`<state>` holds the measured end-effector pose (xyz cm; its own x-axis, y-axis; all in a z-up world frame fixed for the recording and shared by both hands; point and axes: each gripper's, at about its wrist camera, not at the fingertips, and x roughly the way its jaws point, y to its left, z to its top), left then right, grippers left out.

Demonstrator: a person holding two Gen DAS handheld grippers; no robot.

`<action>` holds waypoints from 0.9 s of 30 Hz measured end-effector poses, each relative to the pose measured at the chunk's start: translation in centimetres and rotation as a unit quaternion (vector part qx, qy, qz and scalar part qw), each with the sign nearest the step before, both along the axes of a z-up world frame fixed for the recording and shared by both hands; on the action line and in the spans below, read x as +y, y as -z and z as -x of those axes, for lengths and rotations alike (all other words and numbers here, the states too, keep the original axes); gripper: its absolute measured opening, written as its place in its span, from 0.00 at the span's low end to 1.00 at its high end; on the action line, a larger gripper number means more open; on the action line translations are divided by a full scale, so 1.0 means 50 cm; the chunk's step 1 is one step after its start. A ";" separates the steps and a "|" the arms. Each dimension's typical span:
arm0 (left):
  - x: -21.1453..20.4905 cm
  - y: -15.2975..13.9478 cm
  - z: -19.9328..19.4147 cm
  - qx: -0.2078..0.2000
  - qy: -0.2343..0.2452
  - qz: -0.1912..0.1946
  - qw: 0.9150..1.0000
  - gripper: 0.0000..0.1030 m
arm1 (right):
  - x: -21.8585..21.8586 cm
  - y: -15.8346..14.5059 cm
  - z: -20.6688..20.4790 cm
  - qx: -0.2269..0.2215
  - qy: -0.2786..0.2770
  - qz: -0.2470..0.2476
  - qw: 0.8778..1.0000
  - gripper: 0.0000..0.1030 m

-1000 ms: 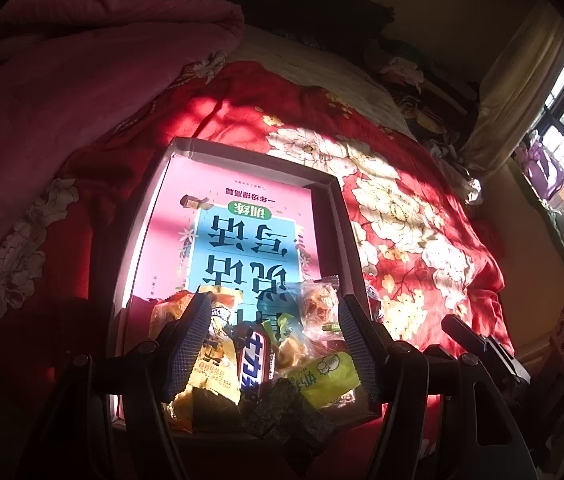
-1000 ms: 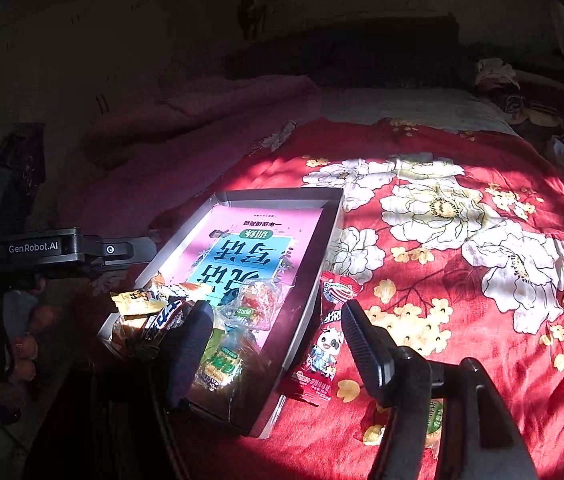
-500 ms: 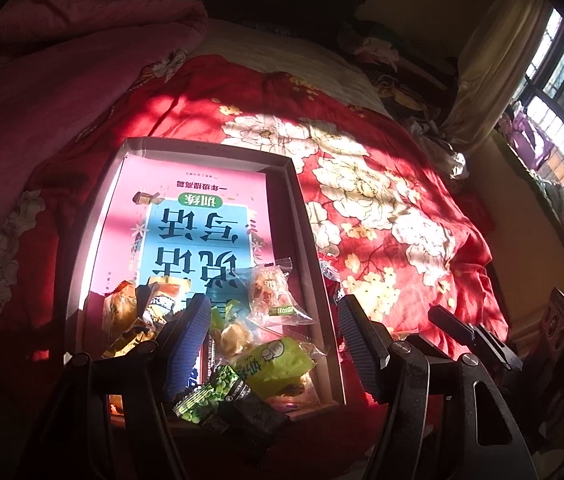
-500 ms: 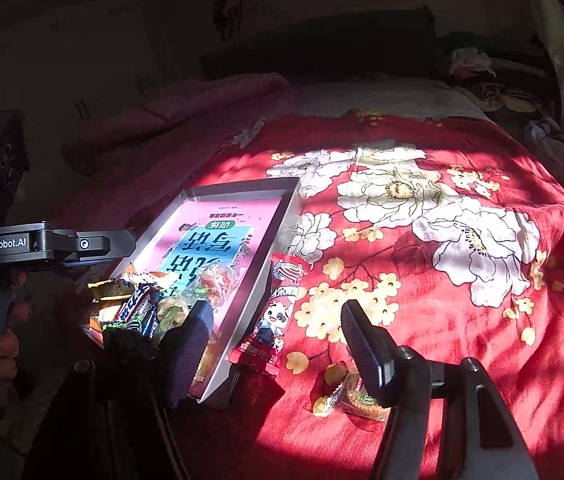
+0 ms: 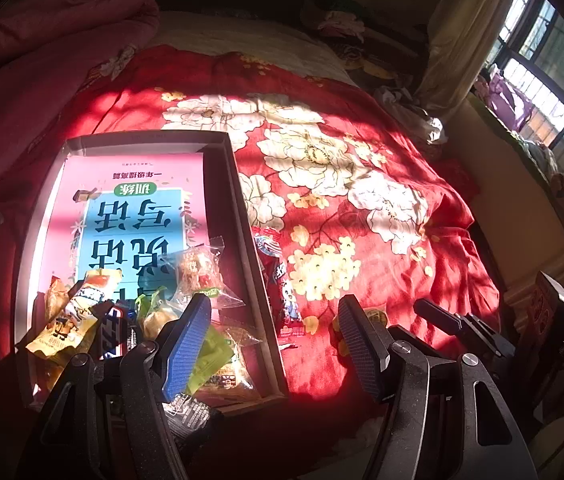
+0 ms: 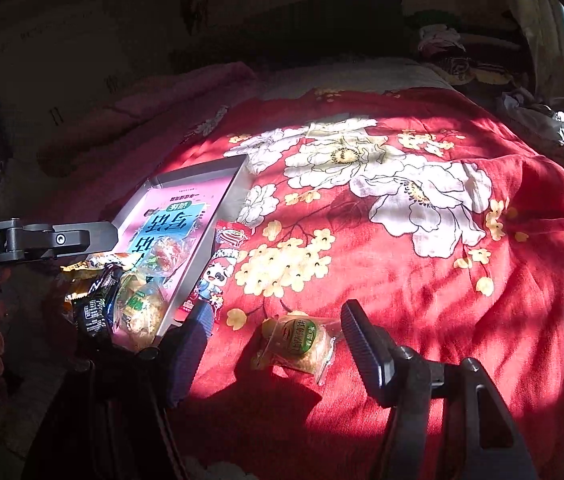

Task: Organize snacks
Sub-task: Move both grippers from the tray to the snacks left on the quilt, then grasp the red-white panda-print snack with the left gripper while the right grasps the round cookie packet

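Observation:
A shallow grey box [image 5: 141,140] with a pink and blue printed bottom lies on the red flowered bedspread [image 5: 362,208]. Several snack packets [image 5: 81,312] are piled at its near end. Just outside its right wall lies a red cartoon packet [image 5: 286,296]. My left gripper [image 5: 273,302] hangs open over the box's near right corner, nothing between its fingers. In the right wrist view a small cake in a clear wrapper [image 6: 302,340] lies on the bedspread between the spread fingers of my right gripper [image 6: 277,308], untouched. The red packet [image 6: 221,268] and box [image 6: 201,170] are to its left.
A pink quilt [image 5: 41,60] is bunched at the far left of the bed. Clothes [image 5: 342,24] lie heaped at the headboard. A curtain [image 5: 462,28] and window [image 5: 554,80] stand to the right. My right gripper's body [image 5: 462,328] shows low right in the left wrist view.
Both grippers have moved to the right, so the box has slid left in both views. The wrapped cake, earlier low beside the right finger, now lies between the right gripper's fingers.

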<state>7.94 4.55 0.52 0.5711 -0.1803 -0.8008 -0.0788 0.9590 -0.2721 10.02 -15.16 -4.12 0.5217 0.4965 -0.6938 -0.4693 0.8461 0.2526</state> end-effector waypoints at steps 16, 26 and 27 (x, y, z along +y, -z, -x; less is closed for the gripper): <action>-0.100 0.066 -0.078 0.053 0.045 -0.026 0.997 0.64 | 0.019 0.081 -0.015 0.029 -0.011 0.031 0.999 0.64; -0.121 0.120 -0.143 0.135 0.051 -0.086 0.986 0.51 | 0.018 0.085 -0.020 0.033 -0.013 0.022 0.999 0.64; -0.120 0.128 -0.149 0.145 0.053 -0.087 0.984 0.47 | 0.018 0.085 -0.020 0.033 -0.013 0.021 0.999 0.64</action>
<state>15.41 -1.47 -5.86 0.2992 -0.0727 -0.9514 -0.0251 0.9961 -0.0840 11.02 -14.27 -8.36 0.4614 0.4792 -0.7466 -0.4756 0.8440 0.2477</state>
